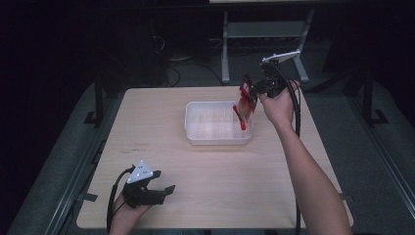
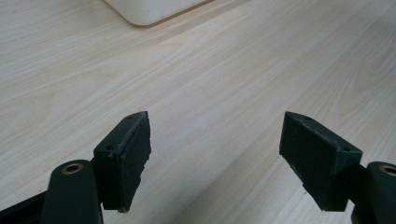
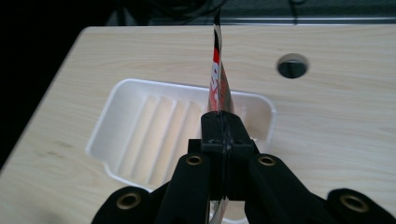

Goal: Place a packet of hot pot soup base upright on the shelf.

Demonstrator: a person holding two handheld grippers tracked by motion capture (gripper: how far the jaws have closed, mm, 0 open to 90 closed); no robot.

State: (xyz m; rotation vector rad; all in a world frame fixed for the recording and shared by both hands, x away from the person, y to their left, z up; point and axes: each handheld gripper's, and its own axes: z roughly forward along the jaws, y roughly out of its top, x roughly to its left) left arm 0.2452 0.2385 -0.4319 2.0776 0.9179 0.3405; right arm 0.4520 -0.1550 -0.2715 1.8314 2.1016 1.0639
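Observation:
A red and white snack packet hangs over the right end of a white ribbed plastic bin in the middle of the table. My right gripper is shut on the packet's top edge. In the right gripper view the packet stands edge-on, pinched between the closed jaws, above the bin. My left gripper rests near the table's front left with its jaws wide apart. In the left gripper view the gripper has only bare wood between its pads, and a corner of the bin shows at the top.
The light wooden table has a round cable hole beyond the bin. A grey metal stand and cables sit on the dark floor behind the table.

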